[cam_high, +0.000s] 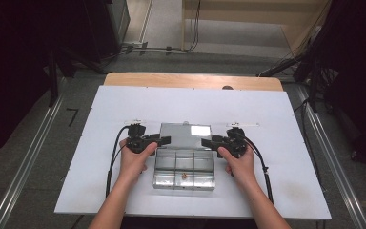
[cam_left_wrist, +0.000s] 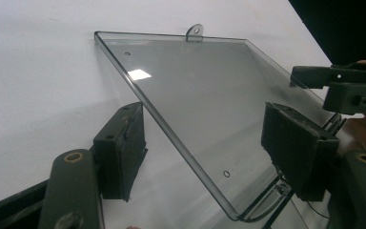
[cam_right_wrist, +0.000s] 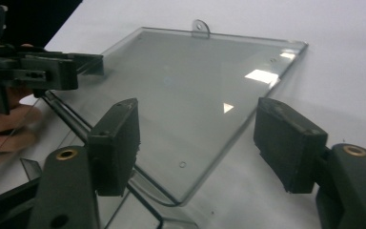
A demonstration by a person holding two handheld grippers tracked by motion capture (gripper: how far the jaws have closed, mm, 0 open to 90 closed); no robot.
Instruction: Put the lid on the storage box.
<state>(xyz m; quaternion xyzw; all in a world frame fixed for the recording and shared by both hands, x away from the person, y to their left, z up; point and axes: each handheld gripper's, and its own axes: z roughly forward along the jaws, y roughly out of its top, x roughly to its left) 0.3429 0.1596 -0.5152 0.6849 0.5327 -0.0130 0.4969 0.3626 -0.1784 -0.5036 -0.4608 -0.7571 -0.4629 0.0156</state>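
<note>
Clear box (cam_high: 184, 167), lid (cam_high: 186, 135) open

From my right gripper (cam_right_wrist: 198, 143) camera I see its 2 black jaws standing apart, one on each side of the near corner of a clear plastic lid (cam_right_wrist: 186, 86) over the white table (cam_right_wrist: 343, 62). Neither pad touches it. A small tab (cam_right_wrist: 200, 27) sits on the lid's far edge. The left gripper (cam_right_wrist: 83, 64) reaches in at the left.

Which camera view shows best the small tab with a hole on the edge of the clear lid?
The left gripper view: the tab on the clear lid stands sharp against the white table. The right gripper view shows it almost equally well. In the high view it is a tiny speck.
</note>
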